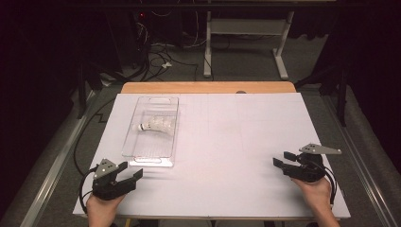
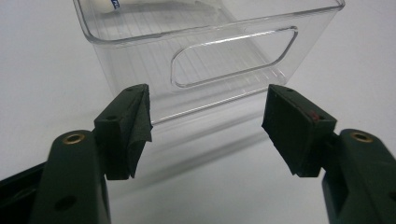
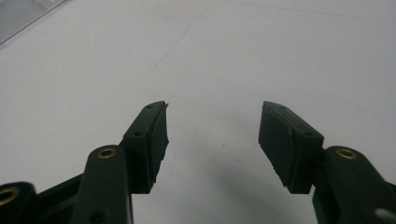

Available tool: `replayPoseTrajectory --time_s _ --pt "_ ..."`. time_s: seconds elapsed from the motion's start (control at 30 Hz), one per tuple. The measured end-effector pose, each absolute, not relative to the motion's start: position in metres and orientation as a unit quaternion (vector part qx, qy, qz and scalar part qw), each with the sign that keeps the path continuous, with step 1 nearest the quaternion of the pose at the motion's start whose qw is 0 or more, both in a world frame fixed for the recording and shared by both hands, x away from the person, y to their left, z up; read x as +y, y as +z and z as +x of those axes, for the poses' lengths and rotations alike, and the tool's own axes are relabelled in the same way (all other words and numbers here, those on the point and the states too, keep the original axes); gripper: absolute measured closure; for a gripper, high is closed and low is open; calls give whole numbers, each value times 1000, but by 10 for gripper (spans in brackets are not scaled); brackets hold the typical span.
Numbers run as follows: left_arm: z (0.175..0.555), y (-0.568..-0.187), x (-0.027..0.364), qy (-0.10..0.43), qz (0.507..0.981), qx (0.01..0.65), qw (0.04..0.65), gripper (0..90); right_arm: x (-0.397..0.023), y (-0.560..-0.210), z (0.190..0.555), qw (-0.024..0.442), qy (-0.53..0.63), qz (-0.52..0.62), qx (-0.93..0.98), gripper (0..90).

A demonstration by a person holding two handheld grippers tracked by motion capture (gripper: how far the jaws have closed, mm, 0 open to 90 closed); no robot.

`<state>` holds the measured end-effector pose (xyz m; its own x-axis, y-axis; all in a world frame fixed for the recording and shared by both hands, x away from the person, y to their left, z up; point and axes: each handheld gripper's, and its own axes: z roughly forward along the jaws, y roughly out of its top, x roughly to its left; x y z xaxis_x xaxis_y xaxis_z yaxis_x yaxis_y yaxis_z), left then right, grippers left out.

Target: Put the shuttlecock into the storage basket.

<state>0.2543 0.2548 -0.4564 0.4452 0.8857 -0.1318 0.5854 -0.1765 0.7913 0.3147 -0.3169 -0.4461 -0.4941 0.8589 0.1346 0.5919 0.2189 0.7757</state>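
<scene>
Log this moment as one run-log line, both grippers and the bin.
left gripper: open, facing clear bin end, apart | right gripper: open, nothing between jaws | shuttlecock: lying in bin

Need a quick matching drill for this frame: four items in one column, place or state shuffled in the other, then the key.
Items:
1. shuttlecock
2. clear bin
3. left hand-held gripper
4. right hand-held gripper

Place or state:
A. open, at the table's near right, bare white surface ahead of it
B. lying on its side inside the container
C. open, just short of the handle cut-out in the bin's near wall
D. standing on the left half of the white table

Pairs: 1-B, 2-D, 3-C, 4-A
</scene>
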Motion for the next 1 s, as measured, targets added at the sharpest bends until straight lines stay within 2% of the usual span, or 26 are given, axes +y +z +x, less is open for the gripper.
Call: replayPoseTrajectory --time_s 1.0 --pt "254 -456 256 182 742 496 413 331 -328 -454 298 167 428 478 749 394"
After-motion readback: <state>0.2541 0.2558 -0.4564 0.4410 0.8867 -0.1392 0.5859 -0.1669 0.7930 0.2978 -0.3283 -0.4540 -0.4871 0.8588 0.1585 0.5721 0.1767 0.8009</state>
